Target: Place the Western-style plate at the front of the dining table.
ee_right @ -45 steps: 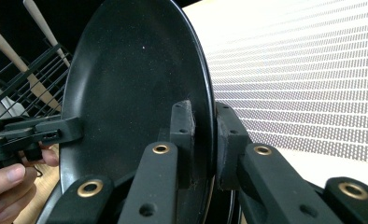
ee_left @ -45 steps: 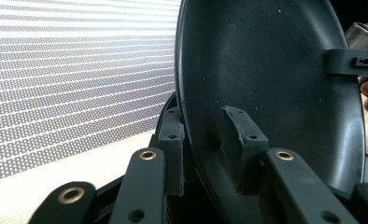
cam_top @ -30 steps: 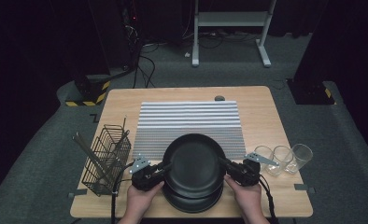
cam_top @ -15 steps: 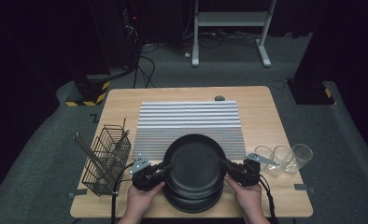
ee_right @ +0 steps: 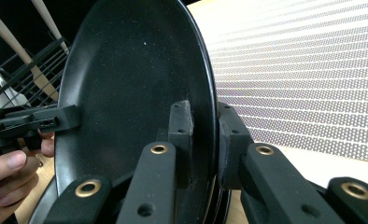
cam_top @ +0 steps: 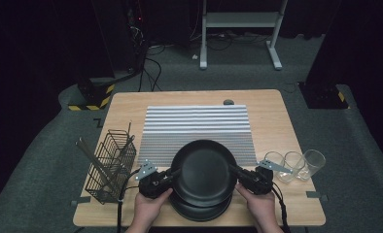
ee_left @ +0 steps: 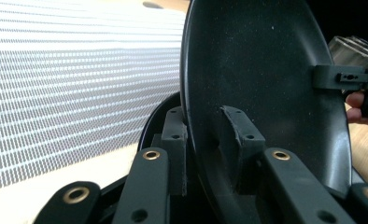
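Note:
A black plate (cam_top: 204, 171) hangs just above a stack of black plates (cam_top: 201, 209) at the table's front edge, held by both grippers. My left gripper (cam_top: 176, 173) is shut on its left rim and my right gripper (cam_top: 234, 171) on its right rim. In the left gripper view the black plate (ee_left: 261, 79) stands between my jaws, and the right gripper (ee_left: 329, 78) clamps its far rim. The right gripper view shows the black plate (ee_right: 135, 79) pinched between my jaws, with the left gripper (ee_right: 67, 119) on the far rim.
A grey striped mat (cam_top: 197, 128) covers the table's middle, just behind the plates. A black wire basket (cam_top: 109, 165) with utensils stands at the left. Three clear glasses (cam_top: 294, 165) stand at the right. A small dark disc (cam_top: 228, 102) lies at the back.
The plate and both grippers have shifted only slightly; both grips are unchanged.

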The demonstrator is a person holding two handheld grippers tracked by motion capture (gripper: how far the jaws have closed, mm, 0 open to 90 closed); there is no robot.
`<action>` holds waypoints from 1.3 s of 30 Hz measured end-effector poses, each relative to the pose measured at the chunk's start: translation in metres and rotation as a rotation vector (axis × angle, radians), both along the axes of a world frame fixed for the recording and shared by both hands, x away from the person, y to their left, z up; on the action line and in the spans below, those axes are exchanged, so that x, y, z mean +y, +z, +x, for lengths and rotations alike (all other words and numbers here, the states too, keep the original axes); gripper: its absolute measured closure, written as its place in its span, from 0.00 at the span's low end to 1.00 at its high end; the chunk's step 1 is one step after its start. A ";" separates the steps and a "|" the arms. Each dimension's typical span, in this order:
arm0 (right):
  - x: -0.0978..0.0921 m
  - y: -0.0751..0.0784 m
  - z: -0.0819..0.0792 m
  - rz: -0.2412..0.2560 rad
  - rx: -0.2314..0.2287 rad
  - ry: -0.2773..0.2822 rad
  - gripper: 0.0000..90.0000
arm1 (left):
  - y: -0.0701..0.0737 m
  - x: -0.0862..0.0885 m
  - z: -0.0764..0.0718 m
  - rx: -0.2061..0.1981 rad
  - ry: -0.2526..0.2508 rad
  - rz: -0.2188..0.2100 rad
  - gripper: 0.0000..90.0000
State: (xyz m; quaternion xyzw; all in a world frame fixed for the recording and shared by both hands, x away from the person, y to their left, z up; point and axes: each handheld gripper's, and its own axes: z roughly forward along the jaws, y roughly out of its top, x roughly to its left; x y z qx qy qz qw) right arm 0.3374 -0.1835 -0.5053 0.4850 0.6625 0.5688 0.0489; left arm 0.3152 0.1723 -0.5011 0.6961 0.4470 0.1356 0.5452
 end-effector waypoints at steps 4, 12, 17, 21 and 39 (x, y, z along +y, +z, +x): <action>-0.001 0.001 0.000 0.005 -0.018 -0.007 0.88 | 0.003 -0.001 0.003 -0.006 -0.001 0.005 0.81; 0.000 0.008 0.001 0.003 -0.040 -0.009 0.89 | 0.004 0.001 0.008 -0.016 0.007 -0.020 0.81; 0.000 0.010 0.004 0.014 -0.040 -0.013 0.89 | 0.003 0.002 0.012 -0.014 0.004 -0.037 0.82; 0.000 0.013 0.006 0.004 -0.050 -0.011 0.89 | 0.003 0.002 0.014 -0.014 0.005 -0.046 0.82; 0.008 0.031 0.024 -0.024 -0.101 -0.004 0.90 | 0.001 0.007 0.027 -0.031 0.036 -0.117 0.83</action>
